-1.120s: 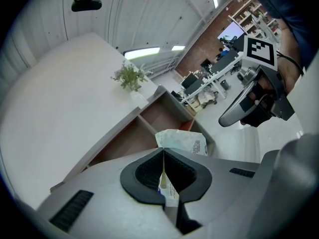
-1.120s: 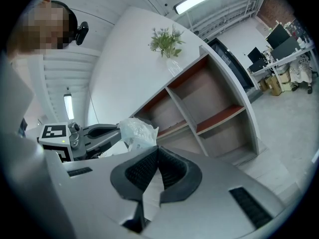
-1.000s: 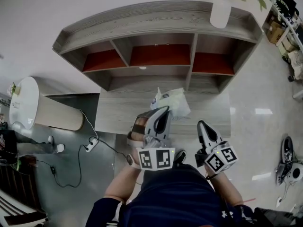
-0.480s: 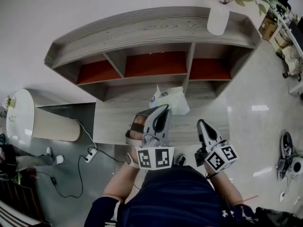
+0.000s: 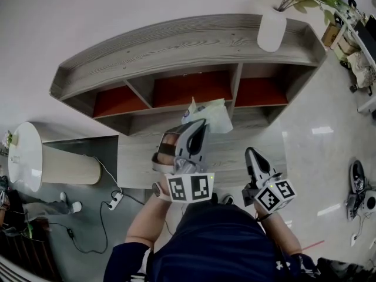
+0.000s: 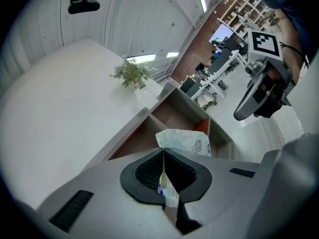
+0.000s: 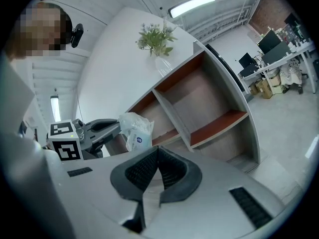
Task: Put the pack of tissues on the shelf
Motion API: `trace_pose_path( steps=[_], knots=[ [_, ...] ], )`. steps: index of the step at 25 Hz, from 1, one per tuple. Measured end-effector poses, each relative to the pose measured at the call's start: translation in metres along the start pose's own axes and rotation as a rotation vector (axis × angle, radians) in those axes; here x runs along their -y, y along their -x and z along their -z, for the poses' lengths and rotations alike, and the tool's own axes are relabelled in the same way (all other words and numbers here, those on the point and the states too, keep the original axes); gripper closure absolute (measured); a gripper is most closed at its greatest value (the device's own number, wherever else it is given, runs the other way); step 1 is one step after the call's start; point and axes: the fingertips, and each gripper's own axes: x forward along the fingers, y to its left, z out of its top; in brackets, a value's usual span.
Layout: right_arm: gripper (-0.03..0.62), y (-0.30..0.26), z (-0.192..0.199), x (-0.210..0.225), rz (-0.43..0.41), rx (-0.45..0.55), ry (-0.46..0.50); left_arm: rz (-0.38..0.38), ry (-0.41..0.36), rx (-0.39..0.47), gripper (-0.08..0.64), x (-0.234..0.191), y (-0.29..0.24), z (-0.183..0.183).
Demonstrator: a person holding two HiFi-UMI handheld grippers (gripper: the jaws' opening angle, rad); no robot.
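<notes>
Head view: left gripper (image 5: 203, 124) holds the pack of tissues (image 5: 210, 114) up in front of the shelf (image 5: 176, 43), roughly at its middle compartment and resting on no board. A white vase (image 5: 272, 28) with a plant stands on the shelf top.

Only the left gripper view shows the grip: fingers (image 6: 147, 172) pressed together on a thin edge of the pack.

Right gripper (image 5: 249, 152) sits low over the counter (image 5: 138, 154), apart from the pack. Its own view shows its fingers closed with nothing between them.

Right gripper view also shows a blue round mark on the pack. The print beside it is probably text but too small to read.
</notes>
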Motion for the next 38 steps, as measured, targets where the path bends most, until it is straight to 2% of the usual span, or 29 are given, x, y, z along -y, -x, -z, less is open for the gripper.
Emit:
trace_pose_path(
  steps=[6,16,22,28,38],
  knots=[
    [0.581,-0.011,-0.006,0.011,0.03,0.013,-0.006,-0.037,-0.031,0.011,0.547,-0.026,-0.03,0.007],
    [0.581,-0.024,-0.005,0.019,0.064,0.008,-0.024,-0.117,-0.166,0.016,0.546,-0.057,-0.078,0.013],
    [0.581,-0.028,0.0,0.022,0.081,-0.002,-0.034,-0.205,-0.276,0.004,0.546,-0.049,-0.106,0.018],
    [0.581,-0.03,0.003,0.025,0.099,-0.008,-0.042,-0.178,-0.334,-0.004,0.546,-0.014,-0.122,0.028],
    [0.581,-0.034,0.011,0.022,0.096,-0.029,-0.059,-0.103,-0.276,-0.009,0.546,0.015,-0.122,0.037]
  ],
)
